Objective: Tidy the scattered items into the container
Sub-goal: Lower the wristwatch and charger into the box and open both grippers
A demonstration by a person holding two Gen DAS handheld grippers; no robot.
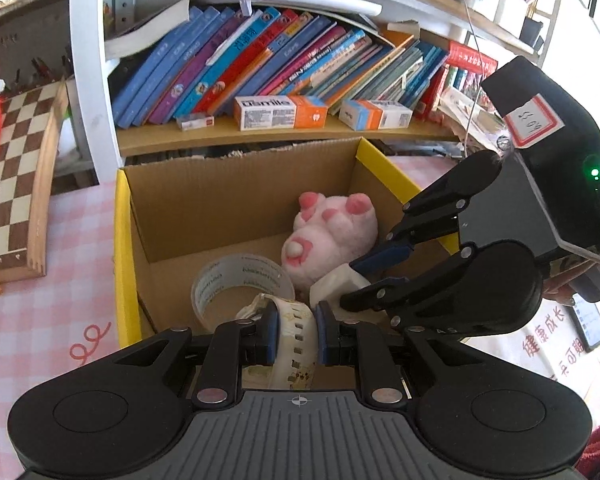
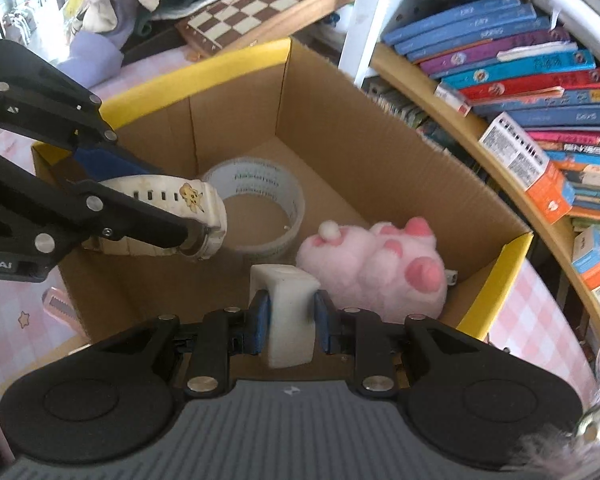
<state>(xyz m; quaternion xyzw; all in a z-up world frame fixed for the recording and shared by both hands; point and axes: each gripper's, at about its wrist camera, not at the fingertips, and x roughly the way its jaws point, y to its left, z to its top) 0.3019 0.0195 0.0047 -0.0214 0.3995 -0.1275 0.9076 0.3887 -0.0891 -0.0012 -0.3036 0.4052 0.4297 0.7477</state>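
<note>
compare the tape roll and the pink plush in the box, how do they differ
The tape roll is a hollow ring of clear tape lying flat, with the box floor showing through its middle; the pink plush is a solid, fuzzy lump lying on its side. The roll sits nearer the left gripper, the plush nearer the right gripper. Both rest loose inside the cardboard box.

Daylight, bright. Strong glare blows out the upper right edge of the left wrist view and the upper left corner of the right wrist view. Box interior (image 1: 236,200) evenly lit, soft shadows. Heavy fisheye bending at edges; shelf (image 2: 480,128) curves. Right wrist view slightly soft, blurred lower right.
</note>
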